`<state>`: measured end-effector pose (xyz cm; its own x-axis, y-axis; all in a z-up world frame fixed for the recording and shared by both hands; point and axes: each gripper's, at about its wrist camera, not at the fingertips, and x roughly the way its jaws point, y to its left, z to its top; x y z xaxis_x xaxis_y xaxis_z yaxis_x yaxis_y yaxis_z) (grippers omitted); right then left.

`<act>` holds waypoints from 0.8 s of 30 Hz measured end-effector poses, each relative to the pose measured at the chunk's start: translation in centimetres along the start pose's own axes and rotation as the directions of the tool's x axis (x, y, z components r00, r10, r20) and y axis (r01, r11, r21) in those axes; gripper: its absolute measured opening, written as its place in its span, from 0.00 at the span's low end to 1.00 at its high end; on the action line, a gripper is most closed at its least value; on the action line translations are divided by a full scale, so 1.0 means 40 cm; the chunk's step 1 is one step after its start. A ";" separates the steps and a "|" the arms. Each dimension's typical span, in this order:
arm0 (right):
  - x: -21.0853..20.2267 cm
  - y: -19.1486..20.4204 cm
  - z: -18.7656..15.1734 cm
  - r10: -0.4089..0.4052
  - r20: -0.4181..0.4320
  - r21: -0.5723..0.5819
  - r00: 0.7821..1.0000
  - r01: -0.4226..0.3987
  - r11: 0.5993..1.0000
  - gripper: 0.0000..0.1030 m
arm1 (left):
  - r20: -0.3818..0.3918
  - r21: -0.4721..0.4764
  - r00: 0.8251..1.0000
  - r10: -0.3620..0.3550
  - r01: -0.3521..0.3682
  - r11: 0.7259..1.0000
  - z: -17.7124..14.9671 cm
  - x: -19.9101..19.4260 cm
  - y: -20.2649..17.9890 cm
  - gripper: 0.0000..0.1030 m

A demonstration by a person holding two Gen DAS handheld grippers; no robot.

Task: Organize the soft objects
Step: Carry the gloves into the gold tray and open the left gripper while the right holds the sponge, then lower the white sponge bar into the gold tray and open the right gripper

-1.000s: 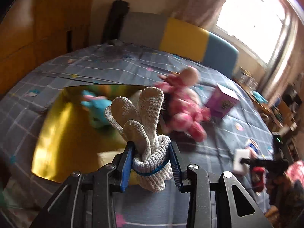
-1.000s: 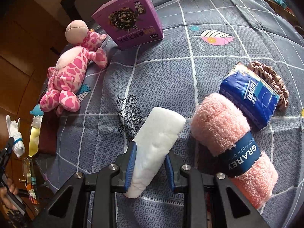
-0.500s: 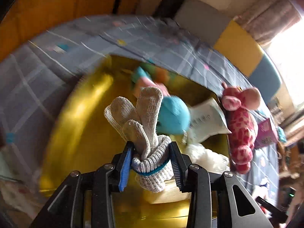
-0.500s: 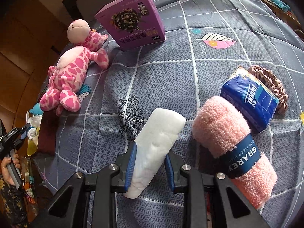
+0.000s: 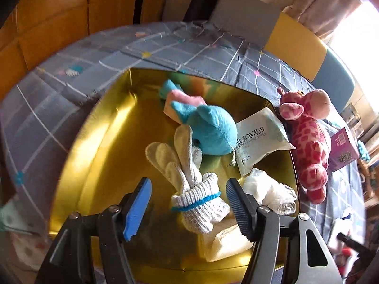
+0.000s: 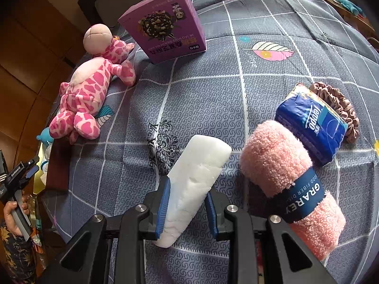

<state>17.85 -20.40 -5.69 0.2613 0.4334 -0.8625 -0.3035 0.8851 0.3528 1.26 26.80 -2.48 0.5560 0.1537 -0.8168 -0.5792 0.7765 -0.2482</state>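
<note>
In the left wrist view, my left gripper (image 5: 188, 207) is open above a gold tray (image 5: 101, 142). A white knit glove (image 5: 189, 184) with a blue cuff band lies loose in the tray between the jaws, beside a blue plush toy (image 5: 208, 127), a wet-wipes pack (image 5: 258, 137) and a crumpled clear bag (image 5: 270, 191). In the right wrist view, my right gripper (image 6: 187, 203) is shut on a white foam sponge (image 6: 196, 182) just above the bedspread. A rolled pink towel (image 6: 289, 184) lies right of it. A pink spotted giraffe plush (image 6: 90, 87) lies at the far left.
A purple box (image 6: 165, 37) stands at the back of the grey checked bedspread (image 6: 236, 94). A blue tissue pack (image 6: 312, 127) and a brown scrunchie (image 6: 341, 108) lie beyond the towel. The giraffe (image 5: 308, 137) lies against the tray's right side. Wooden cabinets stand behind.
My left gripper has opened and let go of the white glove, which now lies in the gold tray. My right gripper still holds the sponge, nearly unmoved.
</note>
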 end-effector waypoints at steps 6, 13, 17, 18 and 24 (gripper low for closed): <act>0.001 0.002 0.000 -0.013 0.002 -0.010 1.000 0.013 1.000 0.27 | 0.063 0.053 0.997 0.034 -0.038 0.998 -0.028 -0.065 -0.020 0.74; -0.002 0.006 -0.001 -0.026 0.008 -0.027 1.000 0.026 0.999 0.27 | 0.124 0.122 0.992 0.022 -0.037 0.992 -0.096 -0.148 -0.058 0.74; -0.003 0.008 -0.001 -0.030 0.010 -0.031 1.000 0.030 0.999 0.27 | 0.137 0.150 0.990 0.017 -0.037 0.988 -0.123 -0.174 -0.075 0.74; -0.003 0.009 -0.001 -0.031 0.011 -0.033 0.999 0.032 0.999 0.27 | 0.142 0.157 0.990 0.019 -0.042 0.987 -0.130 -0.179 -0.081 0.74; -0.013 0.021 -0.003 -0.047 0.031 -0.035 0.998 0.048 0.998 0.26 | 0.167 0.177 0.986 0.020 -0.050 0.983 -0.156 -0.204 -0.089 0.74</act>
<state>17.35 -19.89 -4.99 0.3035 0.3963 -0.8665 -0.3225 0.8985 0.2979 -4.94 18.98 1.82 0.6360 0.2696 -0.7231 -0.4916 0.8638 -0.1103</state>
